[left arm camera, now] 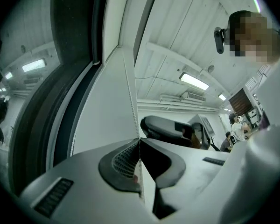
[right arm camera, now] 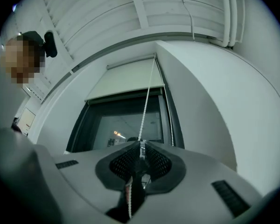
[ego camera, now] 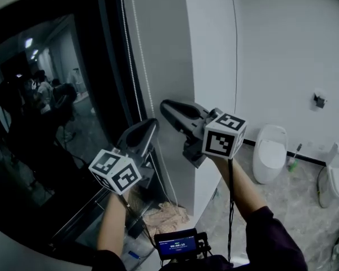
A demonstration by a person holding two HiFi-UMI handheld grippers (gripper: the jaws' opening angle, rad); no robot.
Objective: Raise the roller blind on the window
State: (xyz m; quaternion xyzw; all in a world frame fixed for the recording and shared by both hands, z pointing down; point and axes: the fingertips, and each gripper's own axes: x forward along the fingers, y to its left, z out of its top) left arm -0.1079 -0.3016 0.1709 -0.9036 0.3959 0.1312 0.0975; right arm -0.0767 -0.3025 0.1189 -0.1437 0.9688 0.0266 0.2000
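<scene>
White bead chain (ego camera: pixel 137 89) hangs in two strands along the right-hand frame of the window (ego camera: pixel 56 123), whose dark glass reflects a lit room. Left gripper (ego camera: pixel 153 122) and right gripper (ego camera: pixel 164 105) both point up toward the frame, the right one slightly higher and to the right, each carrying a cube with square markers.

Left gripper view: the left gripper (left arm camera: pixel 139 141) has its jaws closed together on the bead chain (left arm camera: pixel 129 92), which rises taut from between the pads; the right gripper shows just beyond.

Right gripper view: the right gripper (right arm camera: pixel 141 146) likewise has its jaws pressed onto the bead chain (right arm camera: pixel 147 101), with loose chain trailing below the pads. The chain leads up to the roller blind (right arm camera: pixel 126 80), a pale panel covering only the top part of the window (right arm camera: pixel 126 125). A second strand hangs beside the frame. White toilets (ego camera: pixel 269 151) stand on the floor at right.
</scene>
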